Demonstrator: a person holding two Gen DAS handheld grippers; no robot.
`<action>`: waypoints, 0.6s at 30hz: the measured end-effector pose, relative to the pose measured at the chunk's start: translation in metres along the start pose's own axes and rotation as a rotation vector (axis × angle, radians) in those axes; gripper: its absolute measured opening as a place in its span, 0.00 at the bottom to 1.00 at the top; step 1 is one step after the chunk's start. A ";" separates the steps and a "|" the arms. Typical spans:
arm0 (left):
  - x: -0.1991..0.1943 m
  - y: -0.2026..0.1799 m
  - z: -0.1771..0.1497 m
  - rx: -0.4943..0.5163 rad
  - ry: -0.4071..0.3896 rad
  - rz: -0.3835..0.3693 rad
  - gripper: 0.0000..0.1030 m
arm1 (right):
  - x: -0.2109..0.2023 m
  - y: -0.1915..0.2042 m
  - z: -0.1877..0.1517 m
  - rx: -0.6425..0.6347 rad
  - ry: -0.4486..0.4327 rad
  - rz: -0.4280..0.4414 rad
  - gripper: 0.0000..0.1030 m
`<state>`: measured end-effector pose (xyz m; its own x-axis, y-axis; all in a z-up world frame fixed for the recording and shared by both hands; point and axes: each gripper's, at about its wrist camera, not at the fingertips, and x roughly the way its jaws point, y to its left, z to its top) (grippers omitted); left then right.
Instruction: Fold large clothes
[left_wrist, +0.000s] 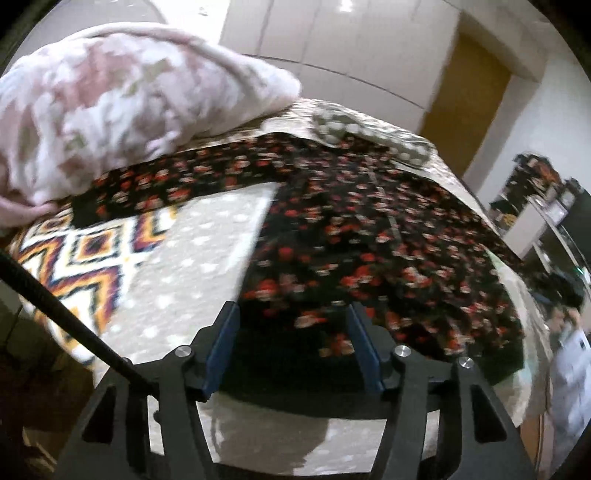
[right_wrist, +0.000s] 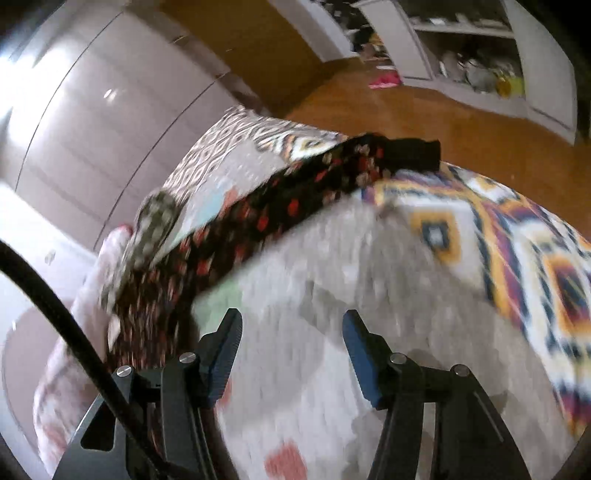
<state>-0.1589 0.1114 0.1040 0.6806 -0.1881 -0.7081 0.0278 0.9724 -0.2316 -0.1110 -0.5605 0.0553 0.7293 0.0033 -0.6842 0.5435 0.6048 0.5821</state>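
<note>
A large black garment with red flowers (left_wrist: 362, 229) lies spread on the bed, one sleeve reaching left under the pink blanket. My left gripper (left_wrist: 291, 314) is open just above the garment's near hem, its blue pads apart and empty. In the right wrist view the garment's long sleeve (right_wrist: 280, 210) stretches across the bed to a black cuff. My right gripper (right_wrist: 291, 325) is open and empty over the grey dotted bedspread (right_wrist: 332, 295), to the right of the garment.
A folded pink blanket (left_wrist: 122, 107) lies at the bed's far left. The zigzag-patterned cover (left_wrist: 81, 258) shows at the left. A small spotted cloth (left_wrist: 369, 133) lies beyond the garment. White wardrobes (right_wrist: 92, 122), a wooden floor and shelves (right_wrist: 472, 66) surround the bed.
</note>
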 end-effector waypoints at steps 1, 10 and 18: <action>0.002 -0.006 0.001 0.009 0.002 -0.010 0.59 | 0.009 0.000 0.009 0.022 -0.006 -0.009 0.59; 0.039 -0.045 0.008 0.071 0.056 -0.053 0.64 | 0.083 -0.024 0.062 0.238 -0.026 -0.010 0.59; 0.072 -0.039 0.019 0.024 0.104 -0.042 0.64 | 0.112 -0.031 0.109 0.352 -0.056 -0.045 0.10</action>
<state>-0.0977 0.0628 0.0748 0.5987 -0.2406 -0.7639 0.0730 0.9662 -0.2471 -0.0006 -0.6659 0.0084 0.7178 -0.0665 -0.6930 0.6781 0.2922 0.6744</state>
